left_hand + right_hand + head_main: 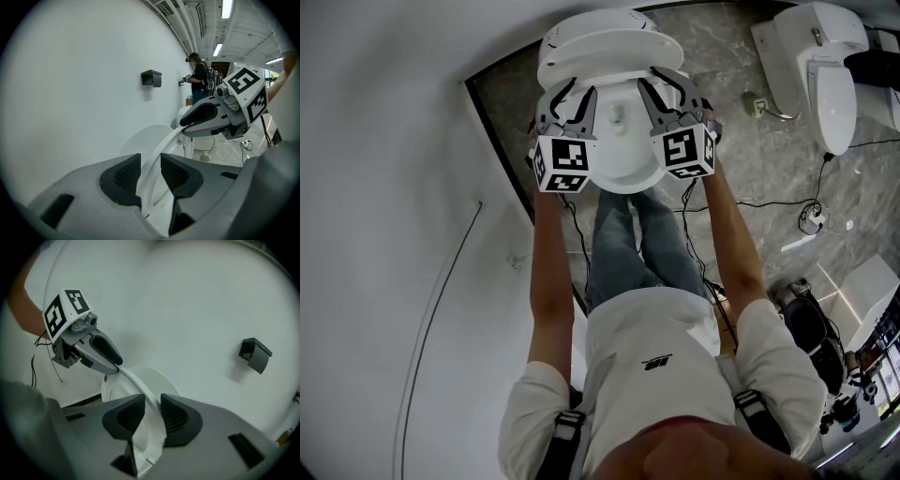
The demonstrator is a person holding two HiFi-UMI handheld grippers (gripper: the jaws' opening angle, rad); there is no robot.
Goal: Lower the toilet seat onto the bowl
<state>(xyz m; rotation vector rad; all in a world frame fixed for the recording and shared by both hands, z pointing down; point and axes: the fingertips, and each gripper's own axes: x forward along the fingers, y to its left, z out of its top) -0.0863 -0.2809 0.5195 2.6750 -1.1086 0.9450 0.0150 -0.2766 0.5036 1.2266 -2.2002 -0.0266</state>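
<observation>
The white toilet stands at the top of the head view, its lid (598,21) upright against the wall and its seat (609,52) tilted above the bowl (623,150). My left gripper (572,91) straddles the seat's left rim (161,145); the rim runs between the pads, which stand a little apart from it, so it is open. My right gripper (667,82) is shut on the seat's right rim (143,390), both ribbed pads pressed against it. Each gripper view shows the other gripper across the ring: the right one (187,125) and the left one (111,365).
A white wall rises at the left, bearing a black box (151,78). A second toilet (825,75) stands at the far right. Cables (769,202) and a power strip (811,217) lie on the grey marble floor. Another person (199,77) works farther along the wall.
</observation>
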